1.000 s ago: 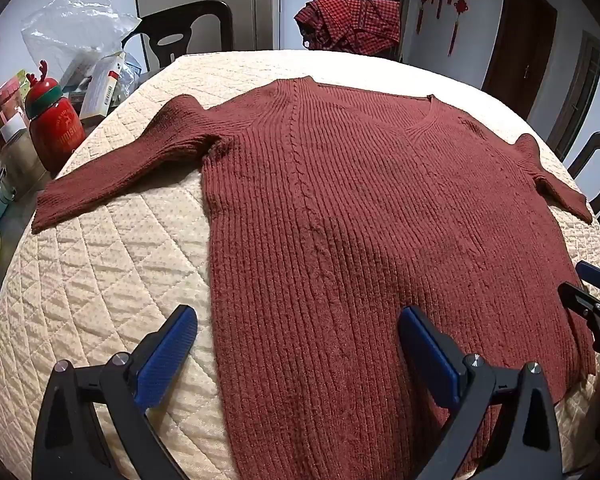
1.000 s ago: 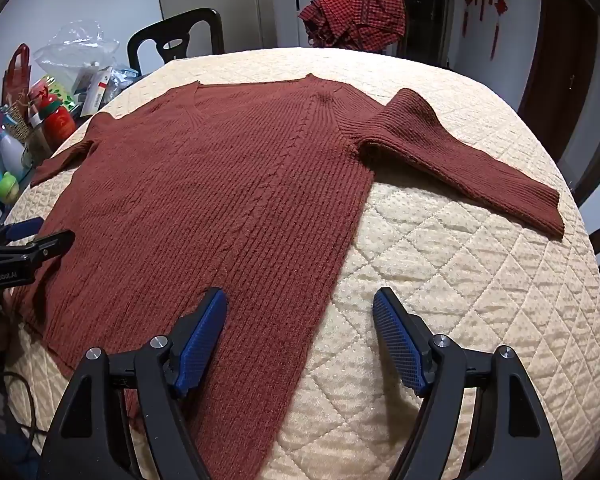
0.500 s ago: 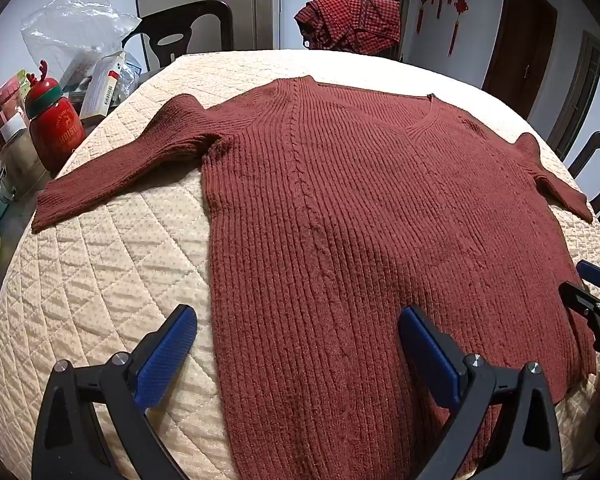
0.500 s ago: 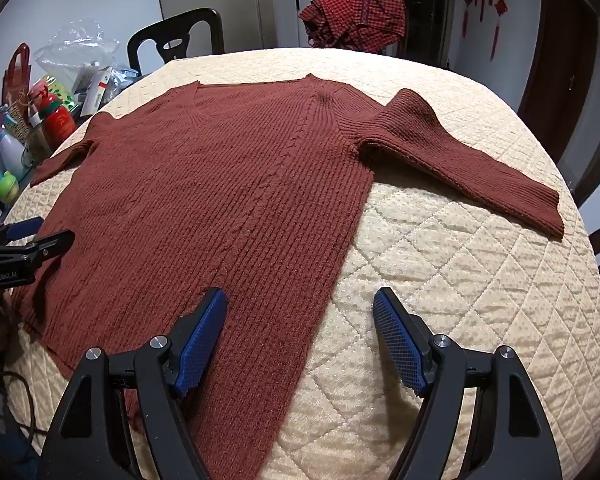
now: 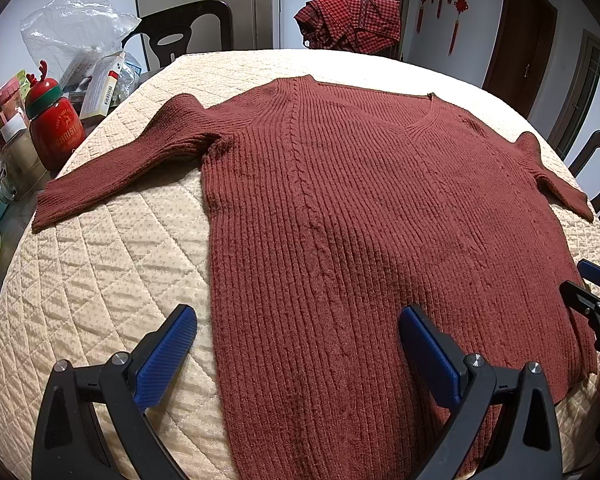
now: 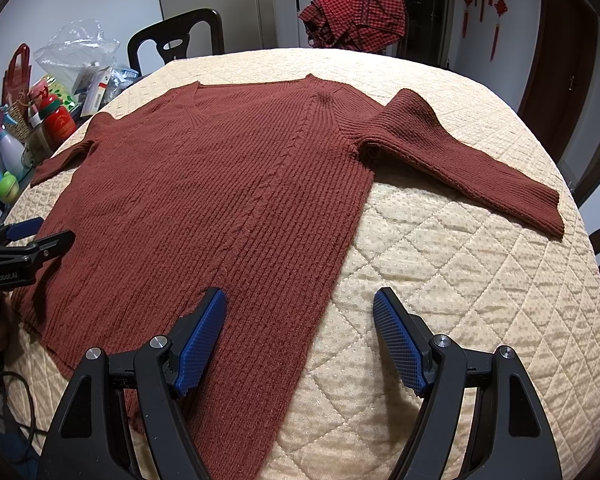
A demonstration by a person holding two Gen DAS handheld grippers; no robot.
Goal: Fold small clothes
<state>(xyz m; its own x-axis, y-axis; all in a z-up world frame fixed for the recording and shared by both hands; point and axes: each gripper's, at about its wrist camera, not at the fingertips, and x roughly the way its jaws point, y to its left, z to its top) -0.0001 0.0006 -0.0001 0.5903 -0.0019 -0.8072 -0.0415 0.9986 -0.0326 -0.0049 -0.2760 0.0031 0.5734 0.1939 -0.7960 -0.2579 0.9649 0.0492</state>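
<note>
Lying flat as before: sweater (image 5: 380, 216), unfolded on quilt (image 5: 100, 280), both sleeves out.
Hovering unchanged near hem: left gripper (image 5: 296, 344) and right gripper (image 6: 300, 332), both gaping wide, gripping nothing. Holding boxes at table edge: plastic bag (image 5: 72, 36), beside red bottle (image 5: 54, 120).

White lettering "GenRobot.AI" stands on the black body of the left gripper (image 6: 40, 236), far left of the right gripper's jaws. Beyond and left of the left gripper's jaws, the red bottle (image 5: 56, 128) bears gold print starting "CHRIST"; the rest is unreadable.
</note>
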